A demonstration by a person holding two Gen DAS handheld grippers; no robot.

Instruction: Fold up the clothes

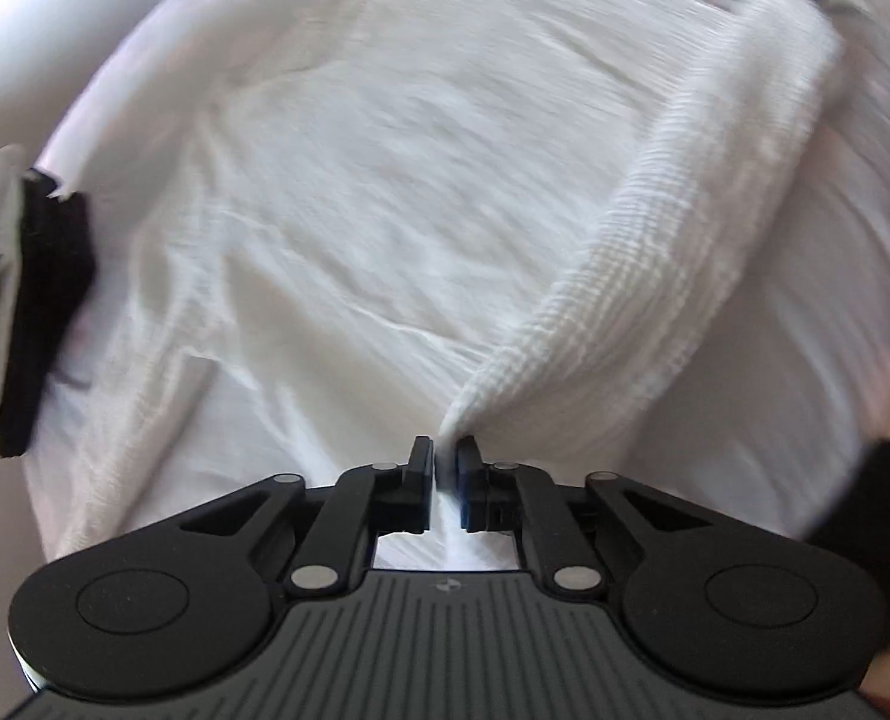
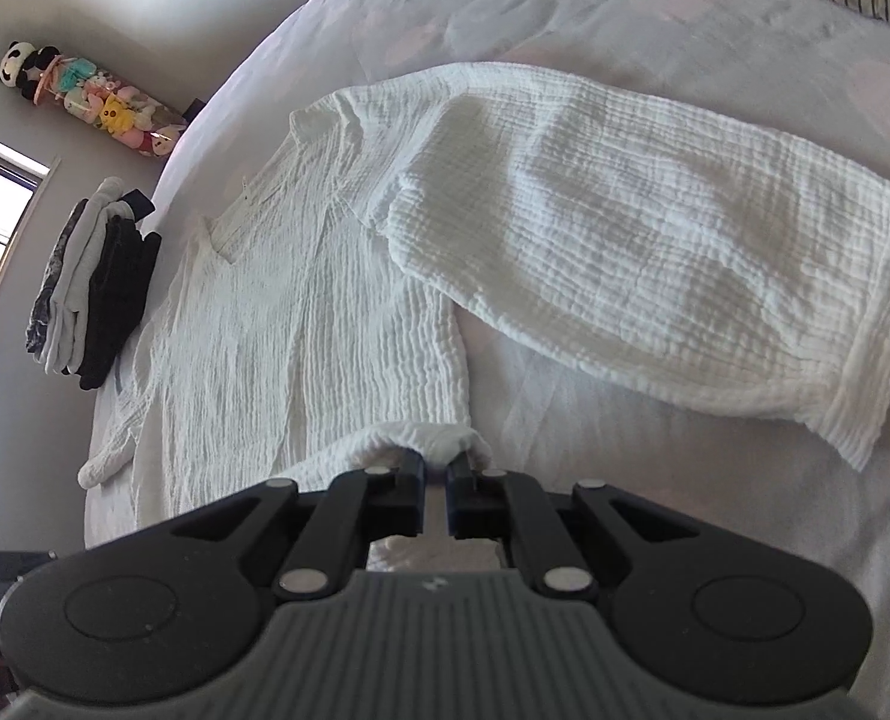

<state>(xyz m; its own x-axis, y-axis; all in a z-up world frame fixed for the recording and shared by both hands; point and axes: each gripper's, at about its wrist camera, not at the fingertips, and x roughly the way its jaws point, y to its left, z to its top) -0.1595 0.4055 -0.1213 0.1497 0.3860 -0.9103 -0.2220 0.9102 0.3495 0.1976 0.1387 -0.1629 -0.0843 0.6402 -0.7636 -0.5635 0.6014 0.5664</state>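
White crinkled-cotton shirt [image 2: 301, 312] lies spread on the bed [image 2: 625, 18], ahead of both claws. The right gripper [image 2: 438, 468] pinches its bunched hem; the left gripper [image 1: 444, 456] is nipped on another edge. Folded clothes [image 2: 94, 288] sit far left.

The white shirt [image 2: 301, 300] is crinkled, ribbed gauze cloth, matt and rough. Under it the bedsheet [image 2: 655, 24] is smoother, softly creased cloth. Both grippers' fingers [image 1: 421, 480] are matt black plastic with shiny metal pins.
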